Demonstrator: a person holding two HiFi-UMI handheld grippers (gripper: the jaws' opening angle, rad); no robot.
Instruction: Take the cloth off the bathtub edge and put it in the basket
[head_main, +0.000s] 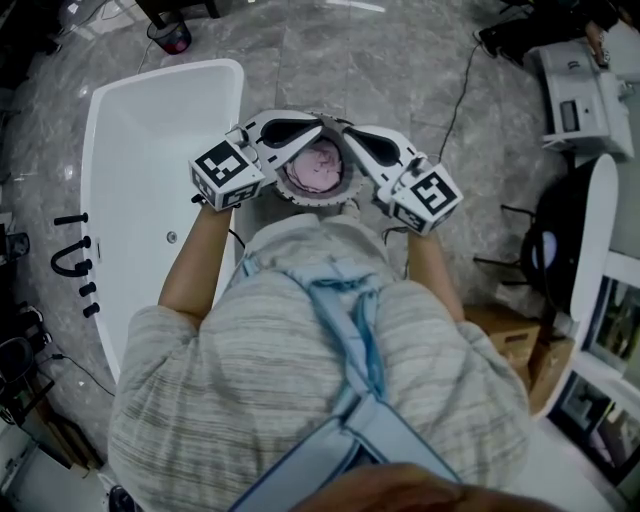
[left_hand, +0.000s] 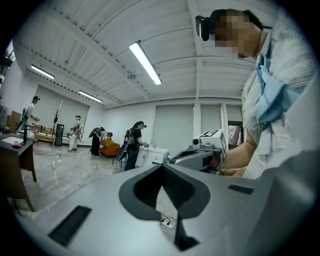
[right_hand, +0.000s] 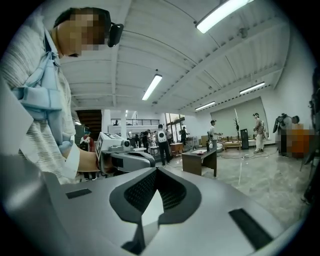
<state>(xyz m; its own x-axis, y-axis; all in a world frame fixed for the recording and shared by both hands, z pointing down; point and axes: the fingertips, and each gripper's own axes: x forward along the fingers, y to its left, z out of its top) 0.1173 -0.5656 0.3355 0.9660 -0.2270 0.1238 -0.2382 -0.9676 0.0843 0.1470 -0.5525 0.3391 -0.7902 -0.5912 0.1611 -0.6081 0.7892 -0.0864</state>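
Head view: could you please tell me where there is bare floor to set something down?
Bare floor lies beyond the basket, between the bathtub and the cable. Crowded: left gripper and right gripper hang over the basket; a cardboard box sits on the right.

The floor (head_main: 400, 70) is of grey marble tiles. Long tube lamps (left_hand: 145, 62) shine on the white ribbed ceiling (left_hand: 90, 40). A dark desk (right_hand: 200, 159) stands on the glossy floor. Several people (left_hand: 135, 142) stand far back, near the white wall (left_hand: 117, 120).
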